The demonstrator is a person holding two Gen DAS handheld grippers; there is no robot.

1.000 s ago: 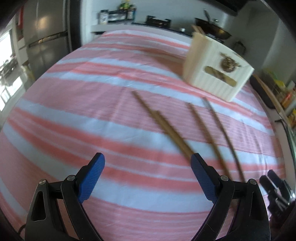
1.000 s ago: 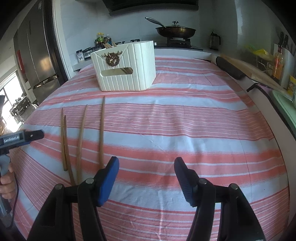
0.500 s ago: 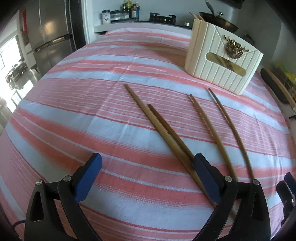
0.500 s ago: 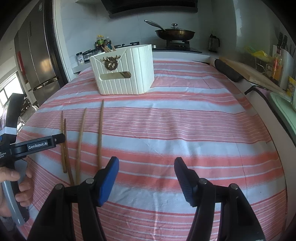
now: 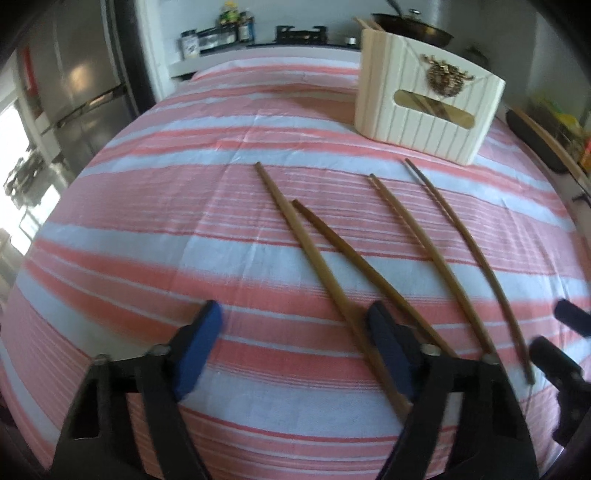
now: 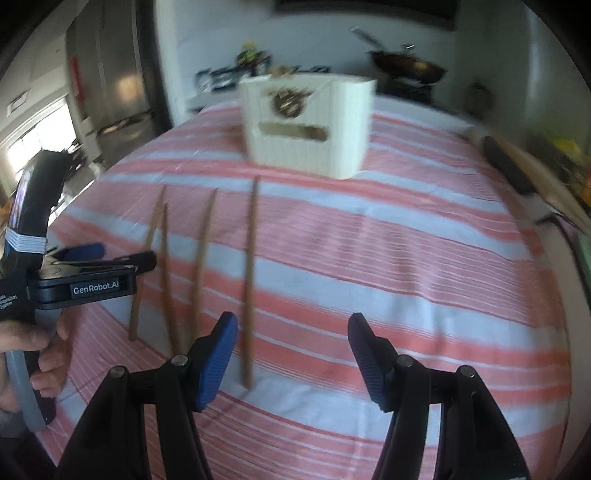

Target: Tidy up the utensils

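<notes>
Several long wooden chopsticks (image 5: 314, 254) lie side by side on the pink and white striped cloth; they also show in the right wrist view (image 6: 250, 266). A cream ribbed holder box (image 5: 424, 107) stands beyond them, also in the right wrist view (image 6: 308, 123), with more sticks poking from its top. My left gripper (image 5: 295, 332) is open and empty, low over the cloth, its right finger (image 5: 388, 347) over the near ends of the two leftmost chopsticks. My right gripper (image 6: 290, 343) is open and empty, its left finger (image 6: 218, 354) beside the rightmost chopstick's near end.
The left gripper shows at the left of the right wrist view (image 6: 92, 273), held by a hand. A dark pan (image 5: 413, 29) and jars (image 5: 214, 35) stand on the counter behind. A fridge (image 5: 85, 85) is at far left. A wooden board (image 6: 535, 173) lies along the table's right edge.
Both grippers moved forward toward the chopsticks. The right view swung left so the rightmost chopstick now lies by its left finger. Both stay open.
</notes>
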